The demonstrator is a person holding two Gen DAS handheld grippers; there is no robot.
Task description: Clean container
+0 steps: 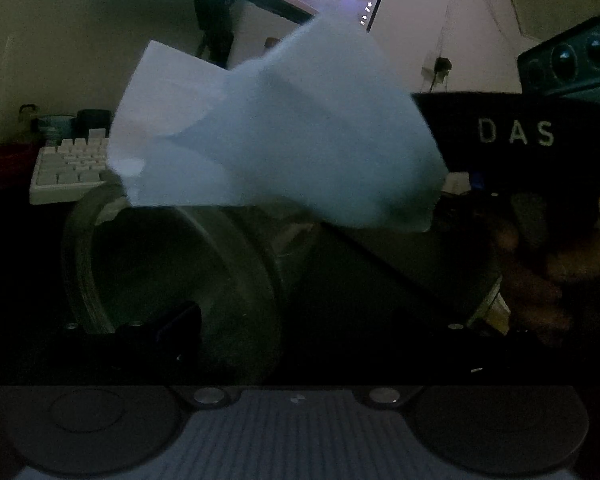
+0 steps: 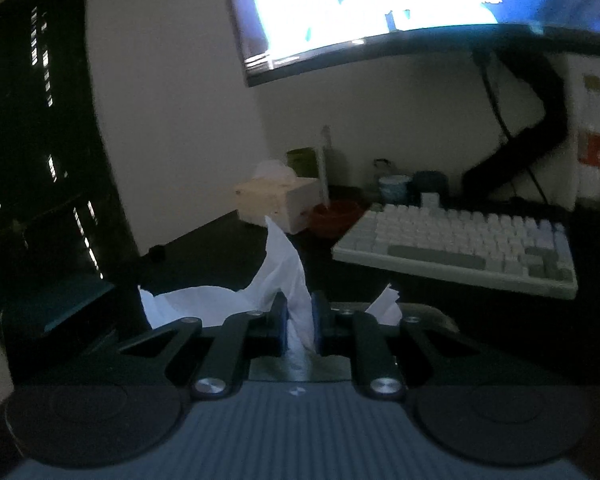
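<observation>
"DAS" in white capitals on black gripper body (image 1: 516,134), at 3 o'clock in left wrist view. Monitor (image 2: 380,8) content blurred, unreadable. Keyboard (image 2: 460,248) legends too small.

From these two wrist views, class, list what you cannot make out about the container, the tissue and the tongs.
- Left wrist view: the tissue covers part of the container, so its upper rim is hidden.
- Left wrist view: the left tongs sit in darkness, so the grip on the container is unclear.
- Right wrist view: the right tongs pinch the tissue; motion blur hides any dirt on it.
- Right wrist view: the container is out of frame.
</observation>
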